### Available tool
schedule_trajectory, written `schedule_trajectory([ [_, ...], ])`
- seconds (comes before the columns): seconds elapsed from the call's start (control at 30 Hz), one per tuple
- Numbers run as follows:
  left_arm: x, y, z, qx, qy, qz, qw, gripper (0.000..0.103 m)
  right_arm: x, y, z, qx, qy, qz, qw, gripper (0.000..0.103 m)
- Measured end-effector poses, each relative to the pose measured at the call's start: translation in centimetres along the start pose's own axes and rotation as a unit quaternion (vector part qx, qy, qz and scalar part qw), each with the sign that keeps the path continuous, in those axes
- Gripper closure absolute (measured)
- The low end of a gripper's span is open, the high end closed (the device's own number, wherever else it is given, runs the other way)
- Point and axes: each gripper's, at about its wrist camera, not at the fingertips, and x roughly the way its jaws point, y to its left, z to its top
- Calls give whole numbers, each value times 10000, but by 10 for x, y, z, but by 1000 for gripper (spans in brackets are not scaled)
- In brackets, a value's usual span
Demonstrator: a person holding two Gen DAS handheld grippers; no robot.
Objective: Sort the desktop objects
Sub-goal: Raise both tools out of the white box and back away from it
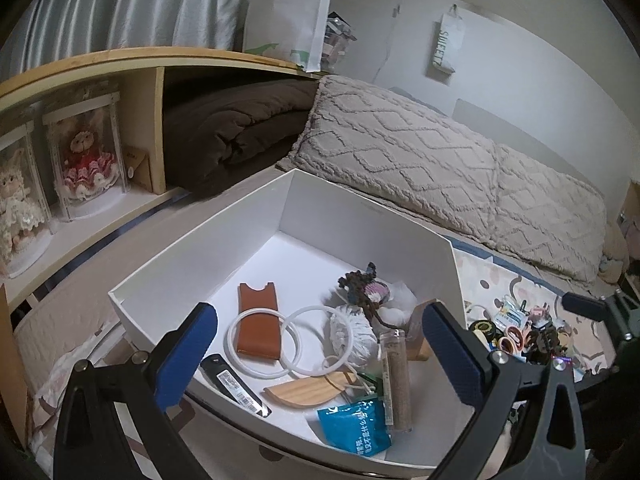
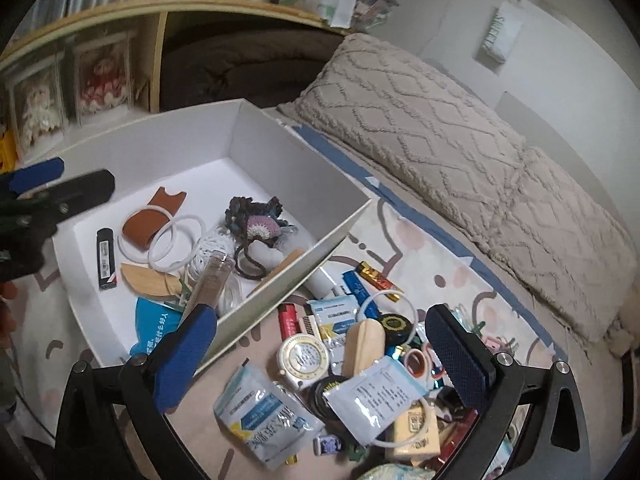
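Over the bed, right claw (image 2: 320, 344) wide open and empty above the scattered clutter pile (image 2: 360, 360), white box (image 2: 280, 160) just left

The box (image 2: 280, 168) sits left of the loose pile (image 2: 360, 352), pillow (image 2: 440, 128) behind both.

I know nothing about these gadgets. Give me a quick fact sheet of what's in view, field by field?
Setting: patterned bed cover beside a beige knitted pillow
Container: white box
Already in box: brown leather sleeve, two white rings, black lighter, wooden leaf, blue packet, clear tube
Still outside: pile of sachets, tins and lighters
Left gripper: open, empty, over the box
Right gripper: open, empty, over the pile
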Motion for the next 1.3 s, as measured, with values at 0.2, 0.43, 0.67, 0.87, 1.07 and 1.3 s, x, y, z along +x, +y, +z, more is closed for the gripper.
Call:
schedule_trajectory([
  [0.2,0,-14,-4,166,17,-51,9998,0,-19,-22,-17,196,-122,-119,9997,0],
  [0.43,-1,-29,-8,294,29,-160,9994,0,-36,-54,-41,526,-222,-317,9979,0],
  [0.67,-3,-45,-11,439,-8,-216,9988,0,-60,-77,-63,861,-398,-447,9945,0],
  [0.87,-3,-57,-16,559,8,-331,9979,0,-77,-91,-81,1004,-501,-652,9915,0],
  [1.07,-5,-72,-21,680,7,-427,9968,0,-91,-107,-103,1223,-546,-827,9875,0],
  [1.3,-6,-89,-27,813,39,-575,9950,0,-103,-128,-128,1504,-574,-1071,9811,0],
])
